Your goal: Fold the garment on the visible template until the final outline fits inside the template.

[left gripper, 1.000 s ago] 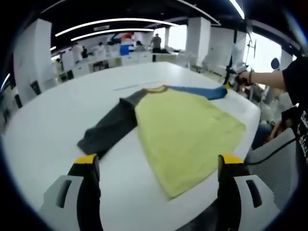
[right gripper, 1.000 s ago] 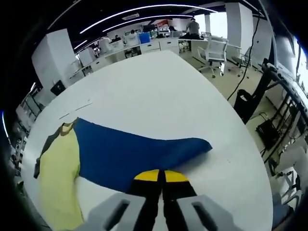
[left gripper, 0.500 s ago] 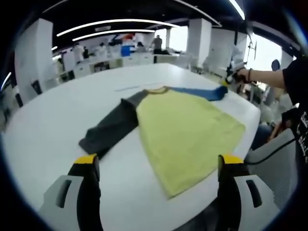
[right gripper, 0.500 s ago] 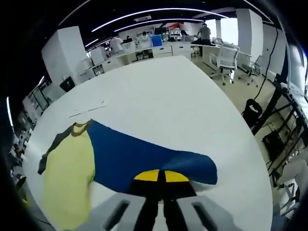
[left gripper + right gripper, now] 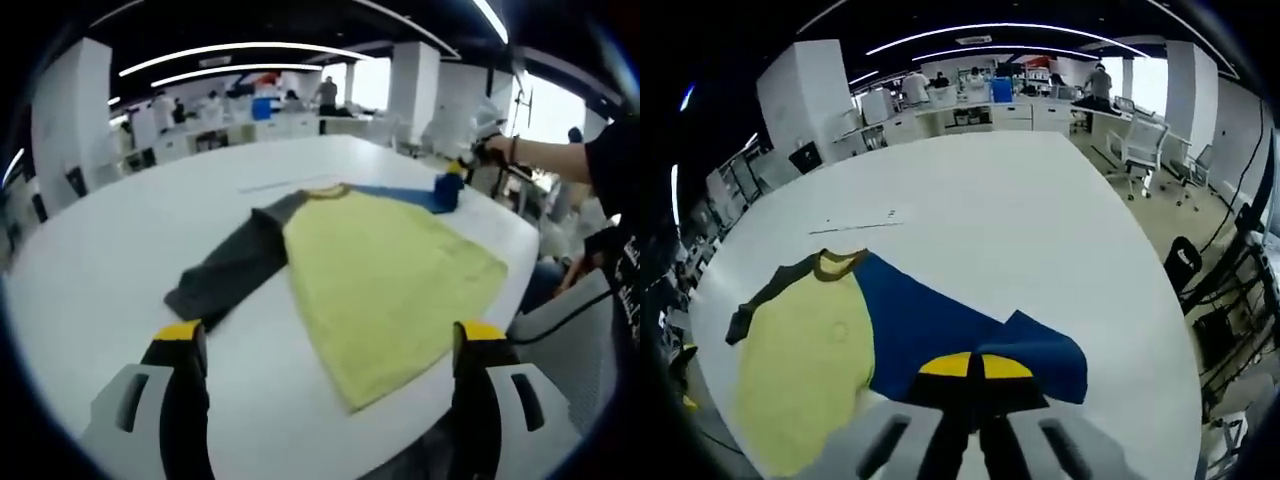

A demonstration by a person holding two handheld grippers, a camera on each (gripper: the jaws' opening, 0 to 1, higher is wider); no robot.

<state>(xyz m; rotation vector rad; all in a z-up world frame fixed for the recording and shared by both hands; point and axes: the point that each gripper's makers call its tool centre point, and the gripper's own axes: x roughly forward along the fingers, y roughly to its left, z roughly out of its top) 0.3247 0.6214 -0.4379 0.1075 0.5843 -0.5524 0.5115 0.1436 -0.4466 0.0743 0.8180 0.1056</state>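
Garment (image 5: 385, 265) is lying flat on the white worktop (image 5: 90, 260): yellow body, grey sleeve (image 5: 225, 270) spread out. Right tongs (image 5: 975, 368) are clenching the blue sleeve (image 5: 940, 330), lifting its cuff up. Left tongs (image 5: 325, 345) are hanging released near the hem. Risks: cuff slipping free mid-fold, or the pull dragging the unpinned body askew. Template outline not discernible.
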